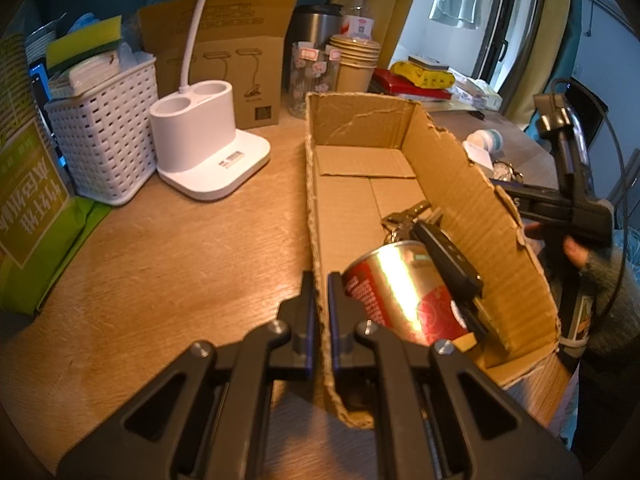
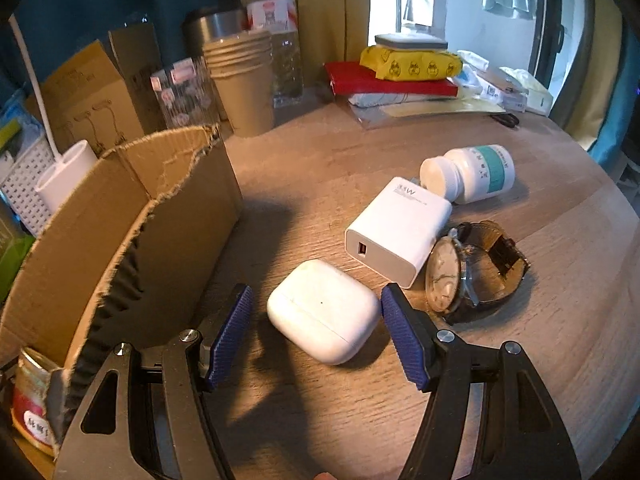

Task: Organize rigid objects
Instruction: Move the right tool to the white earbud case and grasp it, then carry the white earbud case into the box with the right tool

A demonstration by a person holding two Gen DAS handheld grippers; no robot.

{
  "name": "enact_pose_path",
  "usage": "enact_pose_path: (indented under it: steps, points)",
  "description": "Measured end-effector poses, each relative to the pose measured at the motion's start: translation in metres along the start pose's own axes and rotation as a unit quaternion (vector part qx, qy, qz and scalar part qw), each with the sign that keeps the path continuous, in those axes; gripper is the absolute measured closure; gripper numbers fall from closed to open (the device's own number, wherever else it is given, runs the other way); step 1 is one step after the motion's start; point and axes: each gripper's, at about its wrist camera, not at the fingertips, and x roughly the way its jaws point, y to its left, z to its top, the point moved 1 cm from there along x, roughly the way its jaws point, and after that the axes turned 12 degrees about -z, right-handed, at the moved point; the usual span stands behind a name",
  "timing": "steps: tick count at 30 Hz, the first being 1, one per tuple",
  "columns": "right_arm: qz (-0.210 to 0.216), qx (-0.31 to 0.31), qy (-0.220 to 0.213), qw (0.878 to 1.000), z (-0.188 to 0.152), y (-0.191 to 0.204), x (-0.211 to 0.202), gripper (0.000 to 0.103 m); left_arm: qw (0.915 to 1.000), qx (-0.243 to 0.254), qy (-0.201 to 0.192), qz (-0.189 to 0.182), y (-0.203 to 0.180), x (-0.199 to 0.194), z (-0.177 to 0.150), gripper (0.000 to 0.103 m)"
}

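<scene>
One cardboard box (image 2: 120,216), one can (image 1: 404,288), one earbud case (image 2: 324,316), one charger (image 2: 396,228), one watch (image 2: 472,268), one pill bottle (image 2: 472,174).

light: daylight from window (image 2: 400,0), dim room | glare: hot streak on can (image 1: 400,280) | shadow: dark patch on tabletop (image 2: 280,240) | distortion: fisheye bending, black corners | blur: soft toward edges

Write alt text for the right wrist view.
The open right gripper straddles a white earbud case on a wooden table, fingers not touching it. Behind the case lie a white charger, a watch and a pill bottle; a torn cardboard box stands to the left.
</scene>
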Motion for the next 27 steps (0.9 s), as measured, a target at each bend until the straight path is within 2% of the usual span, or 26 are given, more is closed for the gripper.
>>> enact_pose_path:
  steps: [5,7,27]
  points:
    - [-0.006,0.007,0.006,1.000,0.000,-0.004,0.004,0.034,1.0000,0.000,0.000,0.000,0.000,0.000,0.000,0.096]
    - [-0.006,0.010,0.005,1.000,0.000,-0.005,0.003,0.041,1.0000,0.000,0.000,0.000,0.000,0.000,0.000,0.096]
    - [0.003,0.029,-0.022,0.999,-0.013,-0.023,-0.042,0.041,1.0000,0.004,0.000,0.002,0.000,0.001,0.000,0.096]
